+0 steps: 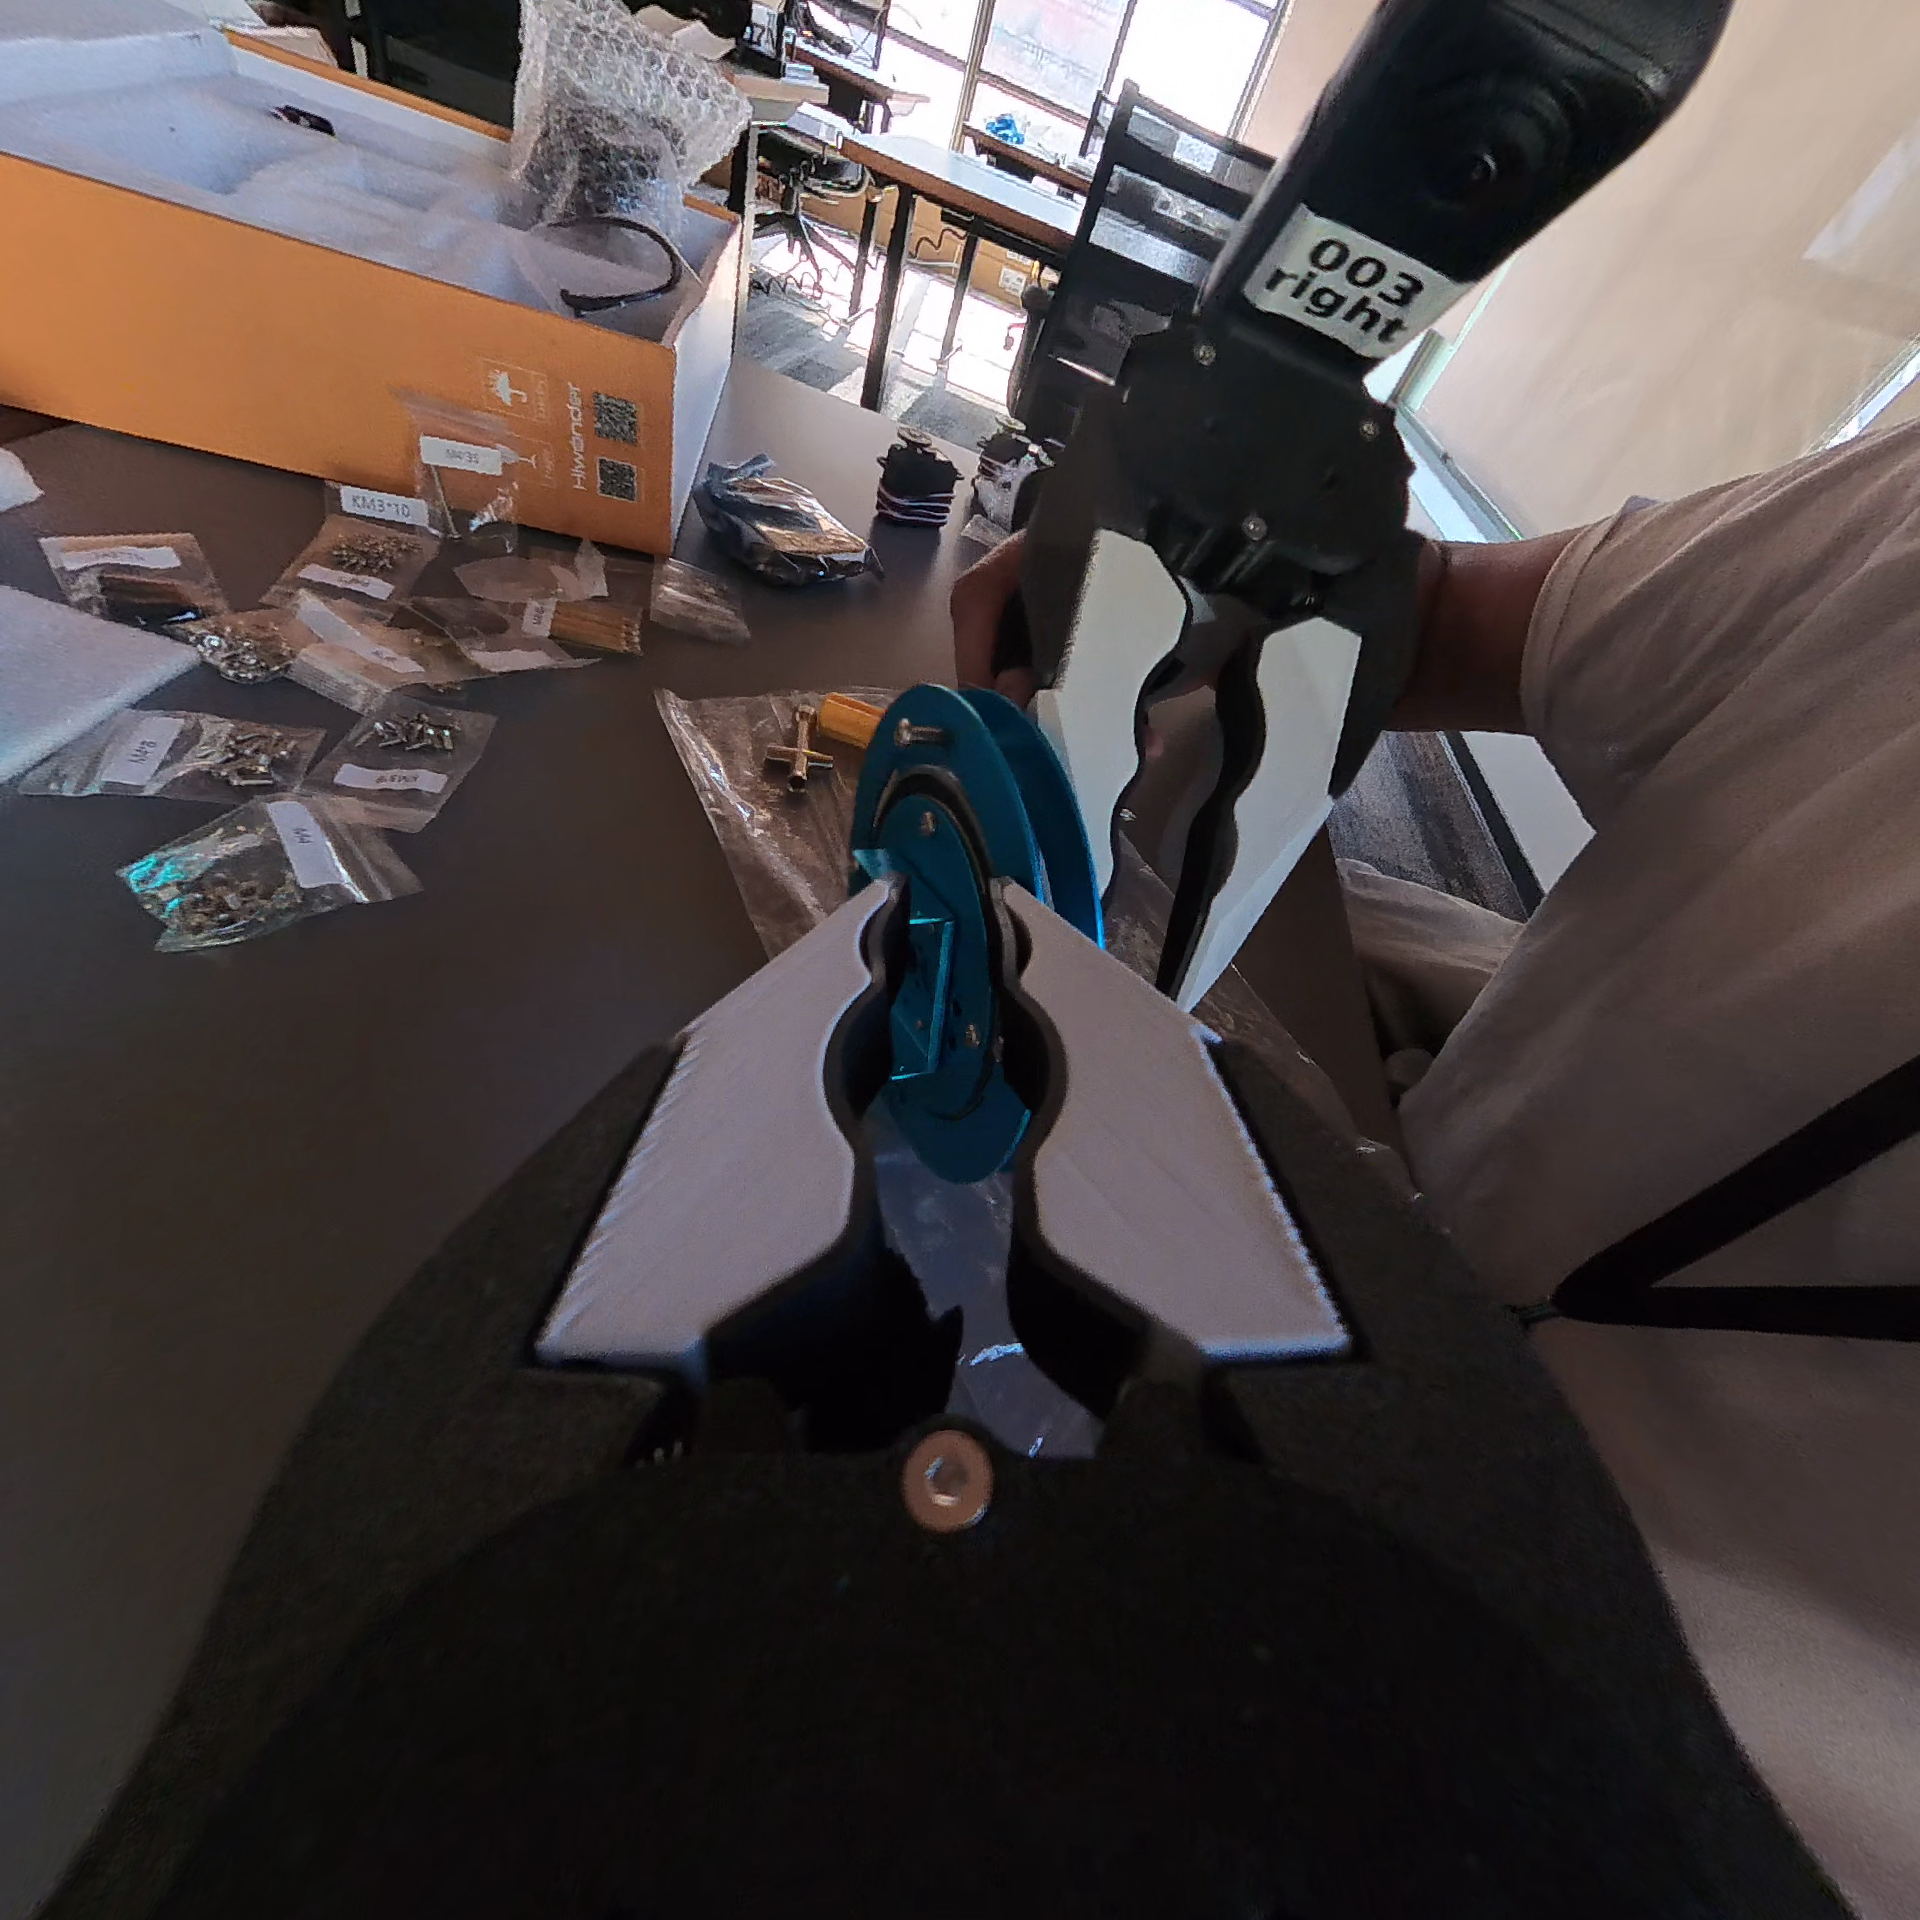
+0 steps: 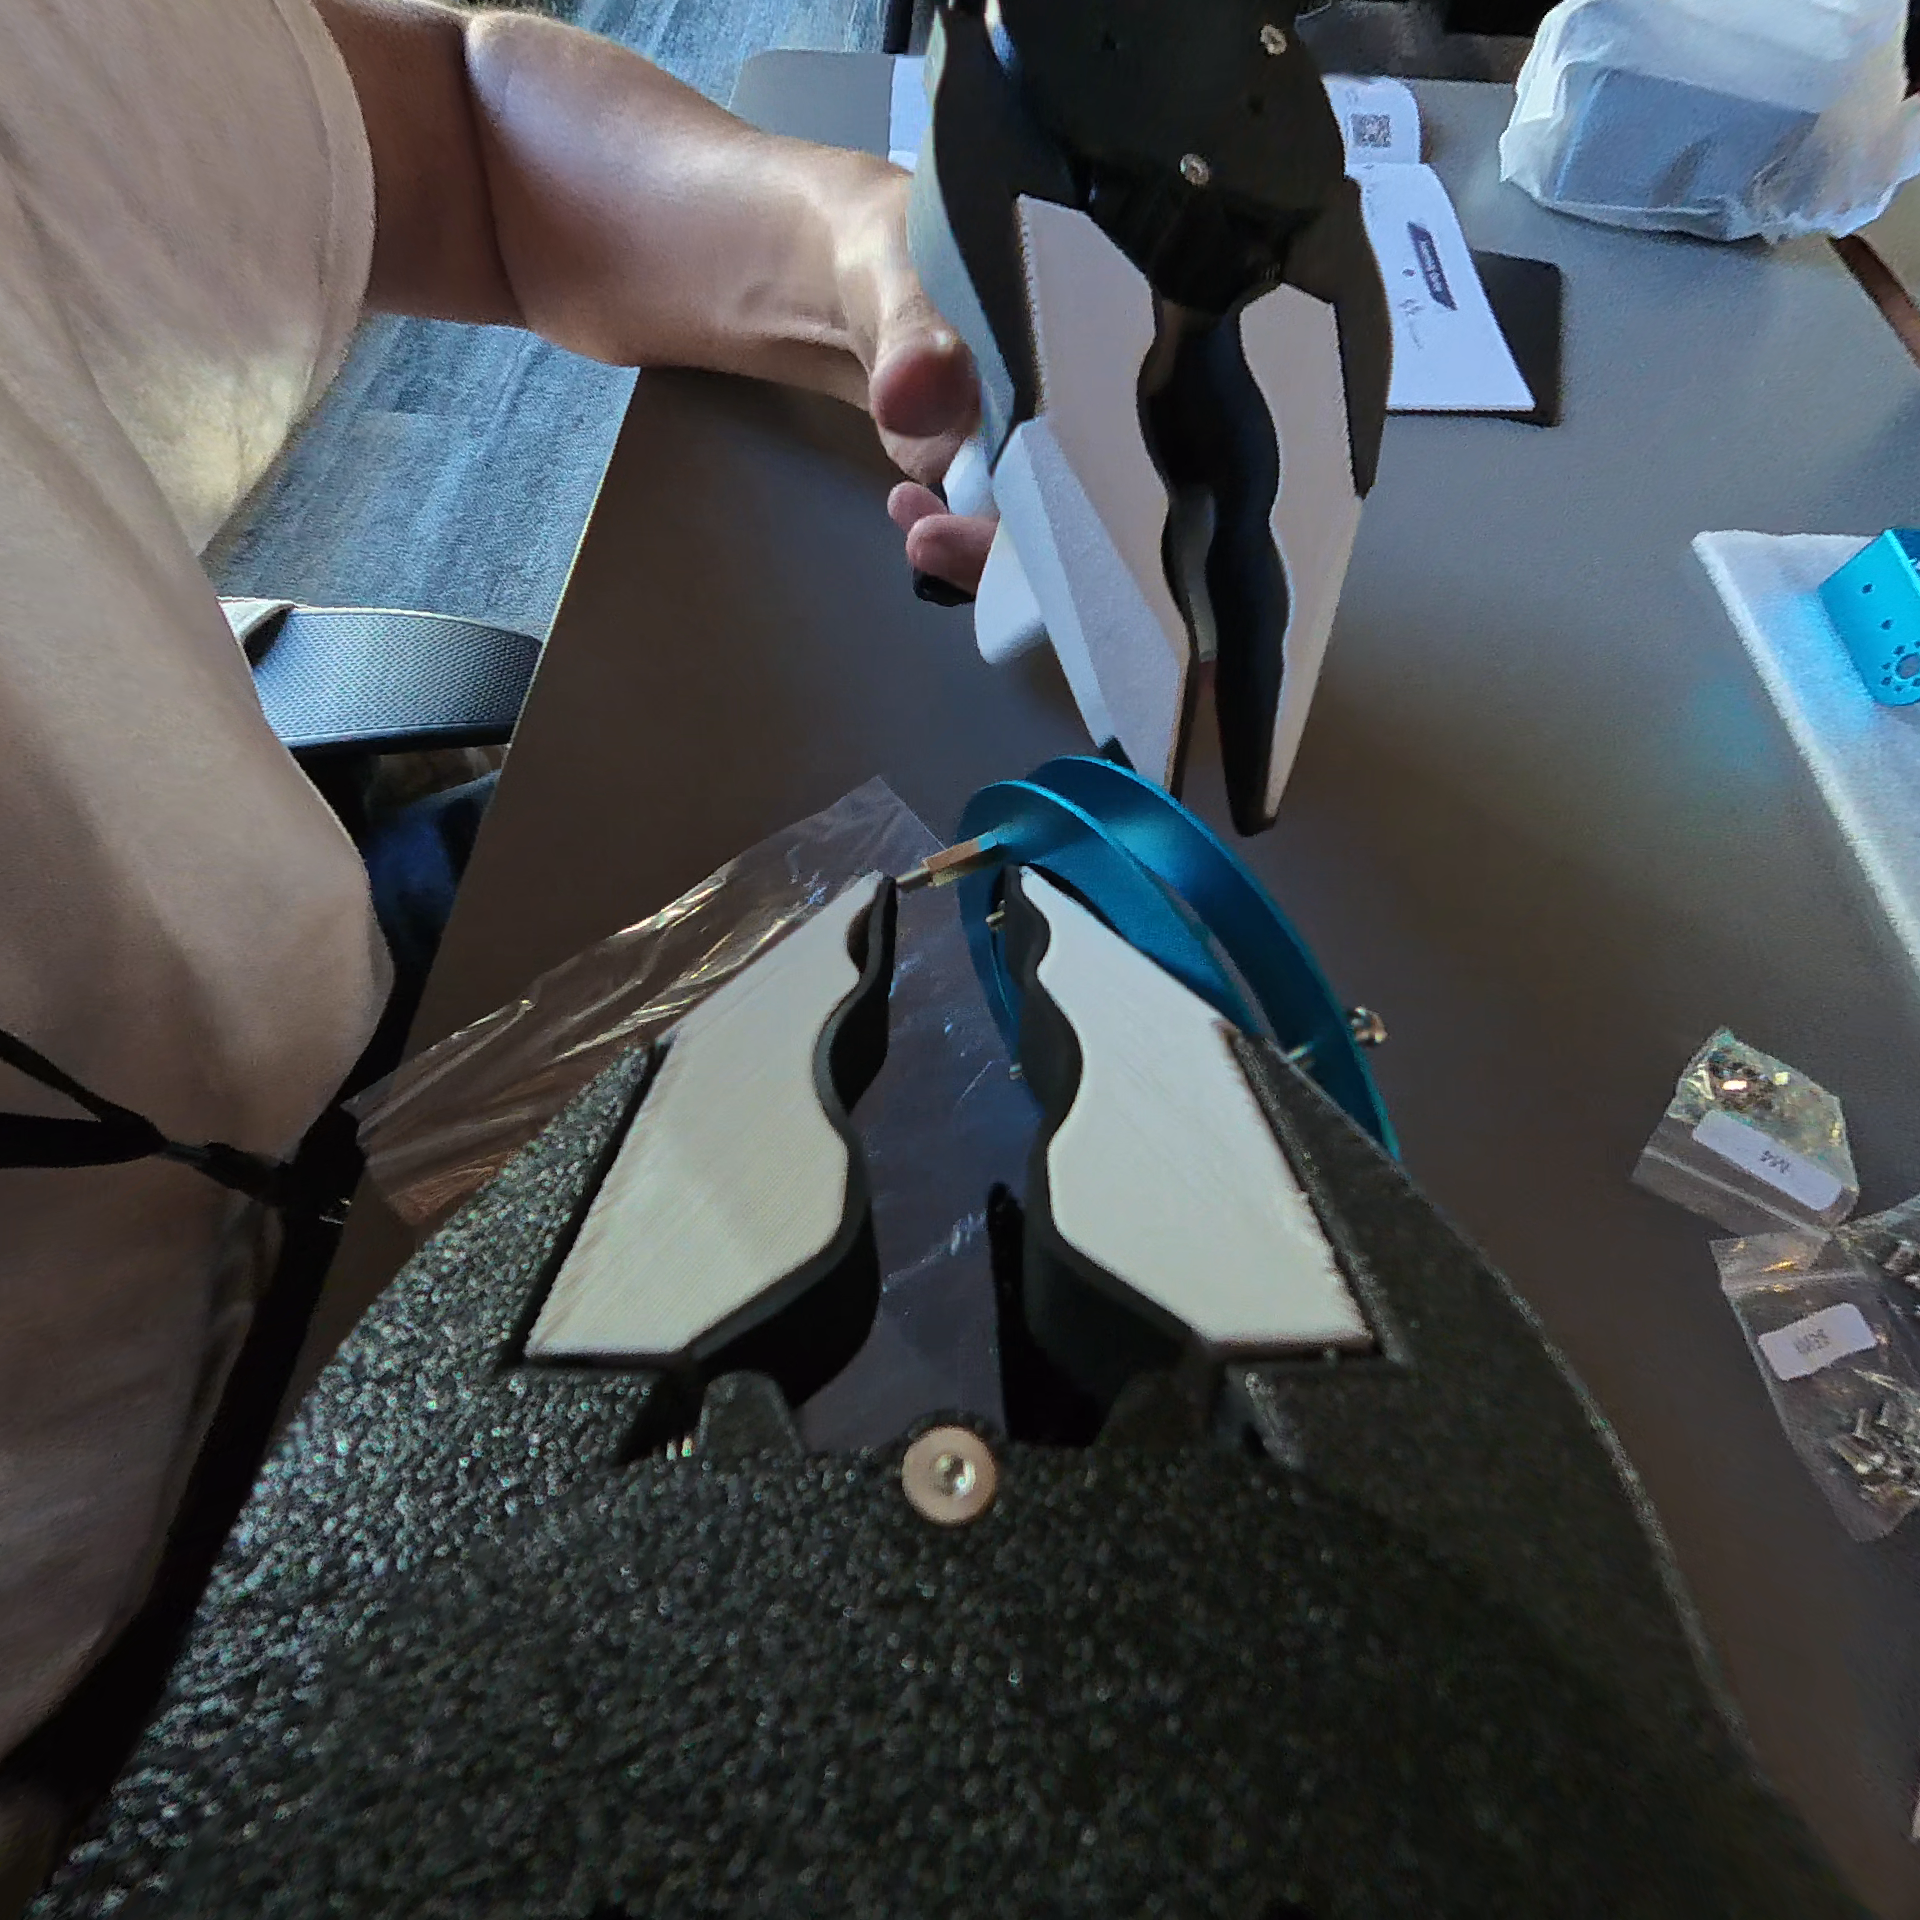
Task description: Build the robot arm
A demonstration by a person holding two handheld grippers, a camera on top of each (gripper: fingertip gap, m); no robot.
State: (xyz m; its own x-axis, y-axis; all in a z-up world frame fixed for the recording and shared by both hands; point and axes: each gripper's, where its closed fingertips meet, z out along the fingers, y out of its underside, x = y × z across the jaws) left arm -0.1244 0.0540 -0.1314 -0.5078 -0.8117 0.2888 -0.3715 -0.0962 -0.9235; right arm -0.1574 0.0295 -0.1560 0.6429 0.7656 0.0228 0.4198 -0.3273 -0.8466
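My left gripper [image 1: 948,899] is shut on a blue metal two-disc assembly [image 1: 935,831] and holds it upright on edge above a clear plastic bag [image 1: 769,831]. In the right wrist view the left gripper [image 2: 1221,800] comes down onto the blue disc rim [image 2: 1122,805]. My right gripper [image 2: 951,888] faces it with its jaws a small way apart and nothing clamped. A small brass standoff [image 2: 956,860] sticks out of the disc just beyond its tips. One disc edge runs along the right finger [image 2: 1143,1122]. The right gripper also shows in the left wrist view [image 1: 1153,945], beside the rear disc.
On the dark table [image 1: 416,1143] lie several small bags of screws [image 1: 249,748], an orange box with white foam [image 1: 312,312], a cross wrench [image 1: 795,748] and black servos [image 1: 920,483]. A blue bracket on foam [image 2: 1870,623] and a booklet [image 2: 1455,312] lie farther off. The person's forearm [image 2: 644,218] is close. Across from one pair of fingers to the other is roughly 5 centimeters. From either gripper's tips it is about 20 centimeters to the cross wrench [image 1: 795,748].
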